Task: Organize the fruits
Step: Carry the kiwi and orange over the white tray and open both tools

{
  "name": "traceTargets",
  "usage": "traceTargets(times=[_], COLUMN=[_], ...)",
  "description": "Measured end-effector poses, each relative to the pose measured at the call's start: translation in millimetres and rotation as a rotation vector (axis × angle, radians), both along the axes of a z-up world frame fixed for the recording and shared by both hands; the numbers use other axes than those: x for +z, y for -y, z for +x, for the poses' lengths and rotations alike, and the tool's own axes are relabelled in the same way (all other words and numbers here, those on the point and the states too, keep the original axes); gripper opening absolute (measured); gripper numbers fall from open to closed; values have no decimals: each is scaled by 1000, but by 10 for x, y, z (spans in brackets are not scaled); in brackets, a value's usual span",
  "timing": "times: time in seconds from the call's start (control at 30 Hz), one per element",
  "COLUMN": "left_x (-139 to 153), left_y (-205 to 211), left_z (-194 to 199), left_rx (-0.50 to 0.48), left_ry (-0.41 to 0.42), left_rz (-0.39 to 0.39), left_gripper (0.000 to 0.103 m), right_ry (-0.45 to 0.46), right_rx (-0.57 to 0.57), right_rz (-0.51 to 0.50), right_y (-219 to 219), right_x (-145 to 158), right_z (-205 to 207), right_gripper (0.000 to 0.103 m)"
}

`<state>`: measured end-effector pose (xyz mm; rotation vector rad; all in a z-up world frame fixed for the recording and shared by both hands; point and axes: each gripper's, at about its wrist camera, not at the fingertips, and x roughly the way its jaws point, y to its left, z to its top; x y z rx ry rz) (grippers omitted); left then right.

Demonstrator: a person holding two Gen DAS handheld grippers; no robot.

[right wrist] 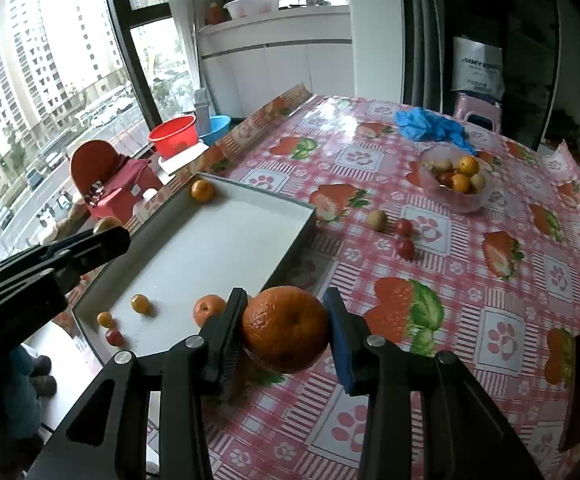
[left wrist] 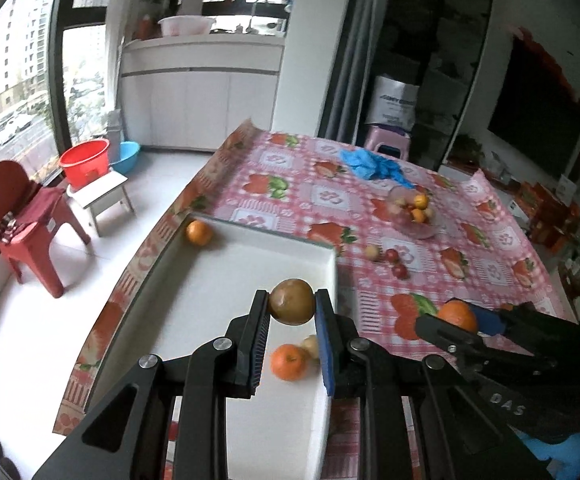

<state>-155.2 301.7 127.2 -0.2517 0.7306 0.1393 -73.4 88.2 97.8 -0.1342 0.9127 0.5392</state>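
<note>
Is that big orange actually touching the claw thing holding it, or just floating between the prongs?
Touching. In the right wrist view both fingers of the right gripper press against the sides of the orange, which hangs clear above the tablecloth.

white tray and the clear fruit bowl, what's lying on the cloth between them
Between the white tray and the fruit bowl, both views show three loose small fruits: one yellowish, two red.
</note>
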Motion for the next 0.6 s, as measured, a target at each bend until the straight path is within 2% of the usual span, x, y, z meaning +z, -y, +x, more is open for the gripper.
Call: traceTargets(times=[0.27, 0.6], left_x=[-319, -609], left_y=[-307, -470], left_z=[16, 21], left_rx=[69, 104], left_ry=[-70, -132], left_rz=[-7, 43], left_gripper=[24, 24], right_ry=[-32, -71], right_rx=[32, 77], right_rz=[-19, -42], right_y=[-240, -540], right_x=[-130, -319], right_z=[24, 24], right_gripper=[43, 43])
